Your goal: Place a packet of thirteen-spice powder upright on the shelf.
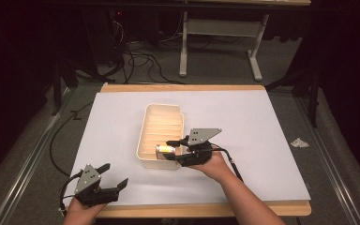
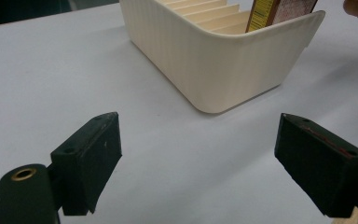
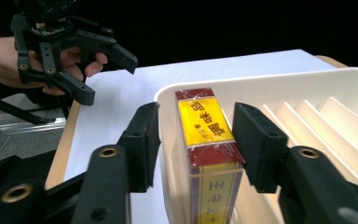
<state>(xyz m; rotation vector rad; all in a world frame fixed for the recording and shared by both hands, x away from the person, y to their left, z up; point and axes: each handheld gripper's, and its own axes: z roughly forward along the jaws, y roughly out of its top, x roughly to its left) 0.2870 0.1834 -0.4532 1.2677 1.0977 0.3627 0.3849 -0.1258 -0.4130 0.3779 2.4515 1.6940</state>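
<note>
Standing in the nearest slot of the cream tray (image 1: 161,136), the box (image 3: 209,154) is cut off at the bottom edge of the right gripper view, so its lower half cannot be read. Its yellow and dark-red faces carry printed characters under a glossy wrap; the small print is too blurred to make out. In the left gripper view only a top corner of the box (image 2: 279,11) clears the tray wall (image 2: 223,65).

The surface (image 1: 262,140) is a pale sheet over a wooden board, whose edge shows at the near and far sides. Grey floor surrounds it, with dark cables, a white frame leg behind, and a crumpled white scrap (image 1: 299,142) on the floor at the right. The room beyond is dark.

The tray is smooth plastic with rounded corners, a rolled rim and slanted dividers inside.

The right gripper (image 3: 196,140) reaches over the tray's near end, its black fingers (image 3: 142,144) set either side of the box. One finger is outside the tray wall and a gap shows on that side; whether the other touches the box cannot be told. The left gripper (image 1: 112,176) is held at the near left edge of the surface, fingers (image 2: 88,158) spread wide, holding nothing.
</note>
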